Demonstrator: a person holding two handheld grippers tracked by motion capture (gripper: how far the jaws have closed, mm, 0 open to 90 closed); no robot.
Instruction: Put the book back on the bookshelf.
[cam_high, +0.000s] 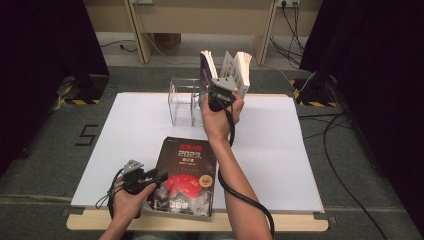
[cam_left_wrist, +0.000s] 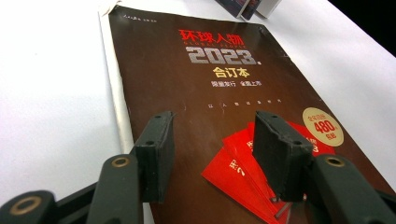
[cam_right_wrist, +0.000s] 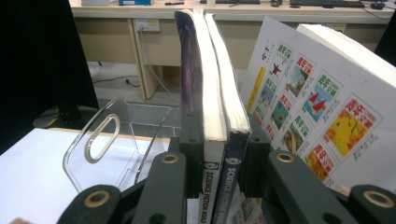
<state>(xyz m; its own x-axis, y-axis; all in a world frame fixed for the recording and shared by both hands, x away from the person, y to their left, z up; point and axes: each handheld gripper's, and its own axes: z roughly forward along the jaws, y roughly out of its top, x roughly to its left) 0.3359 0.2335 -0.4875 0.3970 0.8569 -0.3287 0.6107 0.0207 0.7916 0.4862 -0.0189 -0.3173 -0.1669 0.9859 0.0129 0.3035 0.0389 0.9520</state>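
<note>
**Two paperbacks in a narrow pinch above the clear rack**

The right gripper (cam_high: 218, 96) is raised over the far middle of the white table (cam_high: 280, 150), its jaws clamped on the spines of two Science Fiction paperbacks (cam_right_wrist: 215, 112) held side by side and upright. In the right gripper view the pads bite only the lowest part of the spines, while the page blocks fan apart above them. A third book with a white cover of small colour pictures (cam_right_wrist: 317, 107) leans just to the right of the pair, tilted away (whether it touches them I cannot tell). The clear acrylic rack (cam_high: 182, 102) stands just left of the held books, its handled divider (cam_right_wrist: 100, 140) empty.

The left gripper (cam_high: 161, 178) rests low at the near edge, jaws spread and holding nothing, poised over the dark 2023 magazine (cam_left_wrist: 219, 88) that lies flat on the table.

My judgement is that the pair is being brought to the rack, and the risks sit in that grip. With so little spine between the pads, the outer book could slide out or the two could splay further and catch on the divider's top edge. A sideways nudge might also push the light rack across the smooth table, or tip the leaning white book. The spread left jaws could scuff the magazine cover if they drop.
</note>
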